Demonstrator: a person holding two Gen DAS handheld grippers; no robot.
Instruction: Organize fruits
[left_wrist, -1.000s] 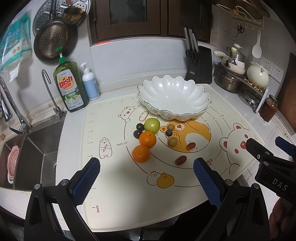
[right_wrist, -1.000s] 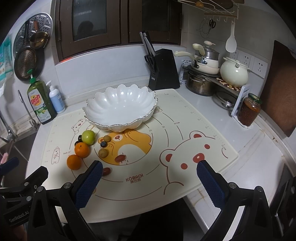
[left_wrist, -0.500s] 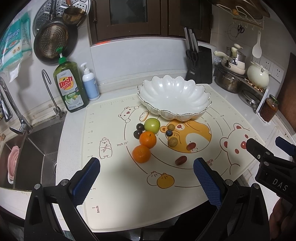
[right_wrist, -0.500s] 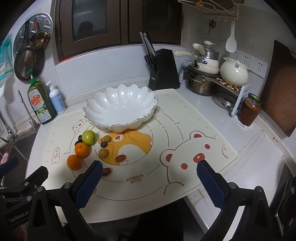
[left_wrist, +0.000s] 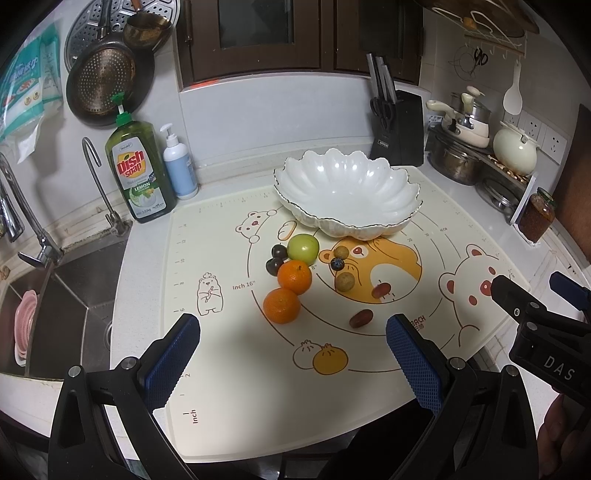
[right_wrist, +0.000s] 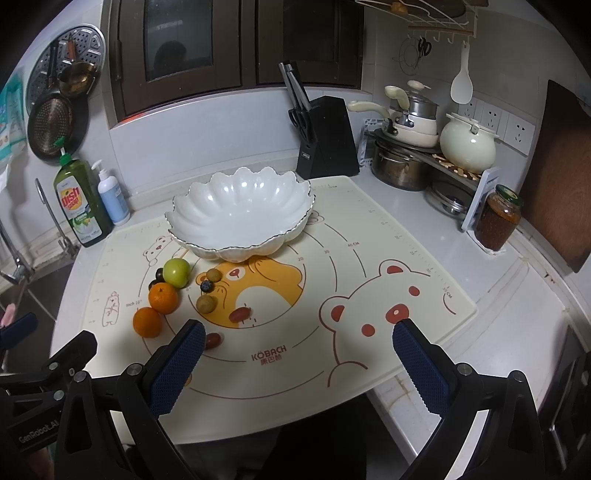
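Note:
A white scalloped bowl (left_wrist: 347, 192) (right_wrist: 240, 212), with nothing in it, stands at the back of a cartoon-bear mat (left_wrist: 236, 362) (right_wrist: 369, 236). In front of it lie a green apple (left_wrist: 303, 247) (right_wrist: 177, 272), two oranges (left_wrist: 294, 276) (left_wrist: 281, 305) (right_wrist: 163, 297) (right_wrist: 147, 322), dark plums (left_wrist: 275, 266), a blueberry (left_wrist: 337, 263) (right_wrist: 207, 286), small tan fruits (left_wrist: 344, 281) (right_wrist: 205, 304) and red grapes (left_wrist: 361, 318) (right_wrist: 240, 314). My left gripper (left_wrist: 291, 354) hovers open near the mat's front edge, short of the oranges. My right gripper (right_wrist: 295, 358) hangs open over the mat's front right, holding nothing.
A sink (left_wrist: 55, 295) with taps lies to the left. Dish soap (left_wrist: 140, 170) and a pump bottle (left_wrist: 180, 166) stand behind the mat. A knife block (left_wrist: 399, 129), pots (right_wrist: 406, 162) and a jar (right_wrist: 496, 218) crowd the back right.

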